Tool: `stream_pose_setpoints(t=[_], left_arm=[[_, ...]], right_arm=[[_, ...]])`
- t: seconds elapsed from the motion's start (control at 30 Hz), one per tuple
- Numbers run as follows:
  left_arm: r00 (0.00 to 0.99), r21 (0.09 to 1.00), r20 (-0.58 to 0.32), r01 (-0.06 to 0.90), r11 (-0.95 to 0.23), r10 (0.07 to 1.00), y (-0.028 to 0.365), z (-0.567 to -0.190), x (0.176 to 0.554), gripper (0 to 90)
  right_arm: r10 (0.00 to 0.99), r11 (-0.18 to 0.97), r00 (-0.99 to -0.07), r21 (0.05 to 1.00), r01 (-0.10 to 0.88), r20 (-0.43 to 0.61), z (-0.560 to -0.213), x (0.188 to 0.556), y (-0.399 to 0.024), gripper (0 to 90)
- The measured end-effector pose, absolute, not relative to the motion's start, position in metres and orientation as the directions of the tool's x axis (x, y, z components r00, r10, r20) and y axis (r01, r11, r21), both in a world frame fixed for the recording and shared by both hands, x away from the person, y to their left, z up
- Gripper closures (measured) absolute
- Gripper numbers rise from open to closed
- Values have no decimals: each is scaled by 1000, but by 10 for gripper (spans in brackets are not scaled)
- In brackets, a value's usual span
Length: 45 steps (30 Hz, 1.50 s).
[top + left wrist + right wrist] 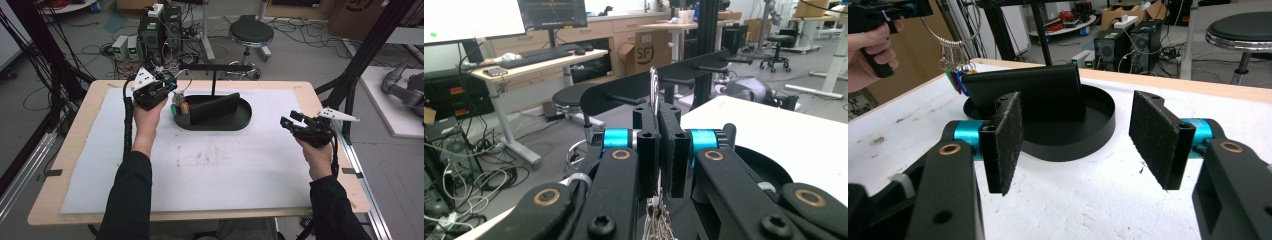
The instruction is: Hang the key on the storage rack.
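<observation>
My left gripper [172,90] hovers over the left end of an oval black tray [245,117], shut on a metal key ring [654,85]. Keys and coloured tags [180,106] dangle from the ring just above the tray's left rim. In the right gripper view the key ring [955,37] hangs from the left gripper [878,12] at the top left. A black wallet-like block [215,107] stands upright in the tray. Behind it rises a black stand with a horizontal bar [215,66]. My right gripper [287,122] rests to the right of the tray, open with nothing between its pads [1158,137].
A white mat [225,165] covers the wooden table. A round stool [250,34] and computer towers [160,27] with cables stand on the floor beyond the far edge. A grey robot arm [405,87] lies off the right side.
</observation>
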<state>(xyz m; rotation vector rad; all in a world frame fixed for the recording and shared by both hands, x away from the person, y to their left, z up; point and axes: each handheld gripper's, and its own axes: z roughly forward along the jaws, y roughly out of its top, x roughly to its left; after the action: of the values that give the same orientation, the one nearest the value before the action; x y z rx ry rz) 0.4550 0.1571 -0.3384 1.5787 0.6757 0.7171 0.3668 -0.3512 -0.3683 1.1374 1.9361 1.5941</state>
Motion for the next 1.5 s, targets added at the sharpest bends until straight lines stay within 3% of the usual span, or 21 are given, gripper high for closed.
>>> stream_pose_setpoints(t=[1.0,1.23,1.5], left_arm=[[603,991,14,100,-93,797,153,-355,470,851],[589,991,10,103,-88,808,154,-354,470,825],[565,991,-1,109,-74,825,159,-349,466,712]], right_arm=[[776,29,-597,935,353,201,-370,367,-353,399],[775,34,-600,934,355,200,-371,368,-352,399],[773,41,-603,933,358,197,-372,368,-351,399]])
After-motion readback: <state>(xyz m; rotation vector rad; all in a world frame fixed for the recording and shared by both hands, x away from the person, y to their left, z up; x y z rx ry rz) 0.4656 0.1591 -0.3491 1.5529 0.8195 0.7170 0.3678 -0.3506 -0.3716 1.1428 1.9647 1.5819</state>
